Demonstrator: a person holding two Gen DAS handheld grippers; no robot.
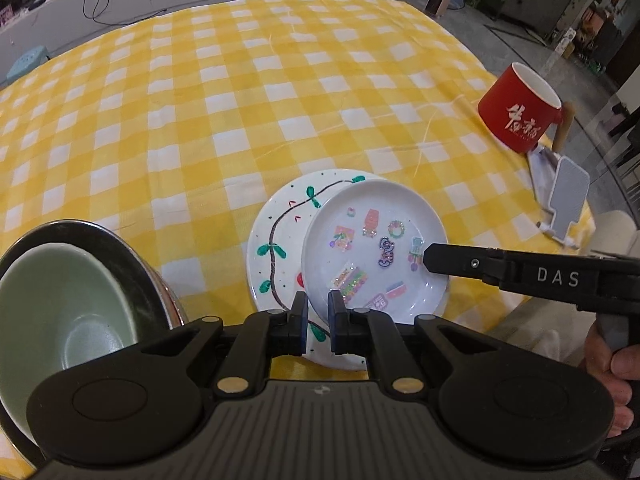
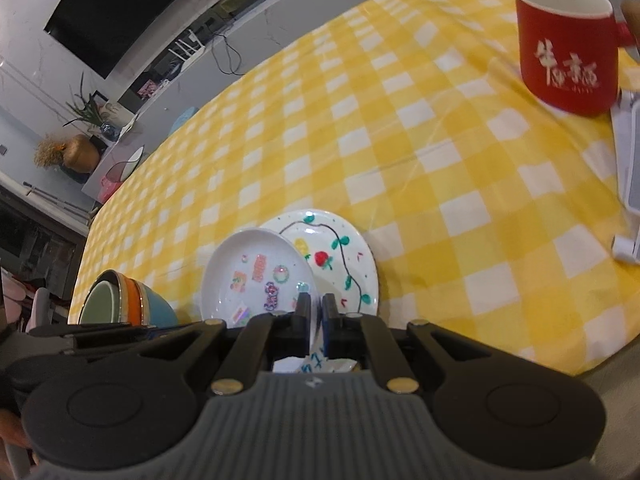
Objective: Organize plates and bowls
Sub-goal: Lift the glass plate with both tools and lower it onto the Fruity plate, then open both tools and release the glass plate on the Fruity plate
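Observation:
A small white plate with stickers (image 1: 372, 248) (image 2: 256, 280) sits tilted over a larger white plate painted with a vine and strawberries (image 1: 276, 240) (image 2: 340, 256). My left gripper (image 1: 318, 312) is shut on the sticker plate's near rim. My right gripper (image 2: 316, 308) (image 1: 430, 258) is shut on the opposite rim, which shows edge-on between its pads. Whether the two plates touch I cannot tell. A stack of nested bowls, pale green innermost (image 1: 60, 312) (image 2: 120, 300), stands just left of the plates.
A red mug with white lettering (image 1: 520, 108) (image 2: 568, 48) stands at the right, near the table's edge. Beside it lies a grey phone stand (image 1: 564, 200) (image 2: 632, 160). Yellow checked cloth (image 1: 240, 100) covers the table beyond the plates.

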